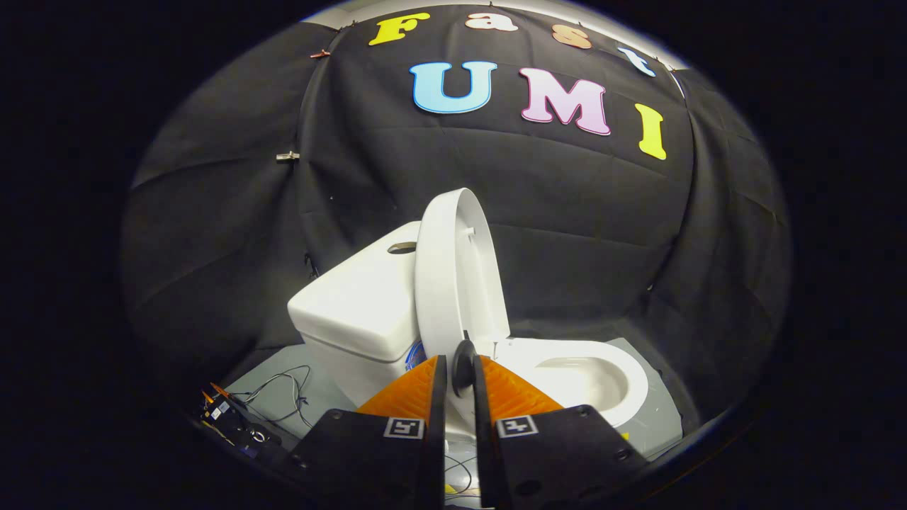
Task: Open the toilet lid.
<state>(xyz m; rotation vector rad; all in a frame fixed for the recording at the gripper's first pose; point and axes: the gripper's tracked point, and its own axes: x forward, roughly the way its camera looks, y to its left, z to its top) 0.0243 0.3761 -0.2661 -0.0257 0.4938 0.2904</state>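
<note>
1. Gripper view is giving me the gripper (pixel 459 382) with its two fingers nearly together, leaving a narrow gap. A small dark rounded part is sitting in that gap near the tips; I cannot tell what it is, or whether it belongs to the tool or to the toilet.

2. I am judging that the fingers are not pressing on the glossy white plastic oval toilet lid (pixel 453 273); whether the tips are touching its lower edge I cannot tell, since they are overlapping it from this angle.

3. Risk one: the lid is standing near upright beside the white ceramic tank (pixel 354 301), and I cannot tell if it is resting against it. If I am pulling away while it is short of its balance point, it is likely falling back onto the white ceramic bowl (pixel 602 379).

4. Risk two: pushing further with the tips this close could be knocking the lid hard into the tank or straining the hinge.

5. Risk three: loose thin grey wires (pixel 287 389) are lying on the grey floor panel (pixel 652 418) beside the tank, and a low retreat could be snagging them.

6. The lid is looking clean, smooth and rigid, raised edge-on to me, with the bowl lying open beyond the fingers.
</note>
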